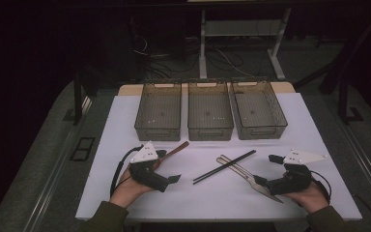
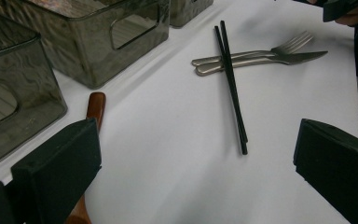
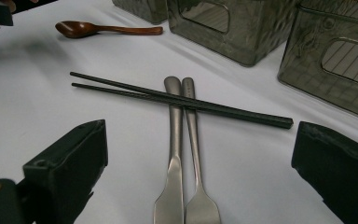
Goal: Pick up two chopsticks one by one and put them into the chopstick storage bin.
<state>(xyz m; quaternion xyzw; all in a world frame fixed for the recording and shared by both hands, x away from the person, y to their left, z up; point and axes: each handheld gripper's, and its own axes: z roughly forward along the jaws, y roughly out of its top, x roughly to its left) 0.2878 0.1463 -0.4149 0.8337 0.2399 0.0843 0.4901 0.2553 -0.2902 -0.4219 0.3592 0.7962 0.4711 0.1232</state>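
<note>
A pair of black chopsticks (image 1: 224, 166) lies crossed over a steel knife (image 1: 258, 186) and fork (image 1: 236, 166) at the middle of the white table cover. A brown wooden spoon (image 1: 174, 151) lies to their left. My left gripper (image 1: 168, 166) is open beside the spoon, whose handle (image 2: 95, 107) passes under its left jaw. My right gripper (image 1: 267, 169) is open over the blade end of the cutlery. In the right gripper view, the knife (image 3: 173, 140) and fork (image 3: 191, 130) run between the jaws, under the chopsticks (image 3: 177, 99). Nothing is gripped.
Three grey see-through bins (image 1: 210, 116) stand side by side at the back of the white cover (image 1: 125, 193); they look empty. Table legs and cables lie on the dark floor beyond. The cover's front edge runs just ahead of the person's sleeves.
</note>
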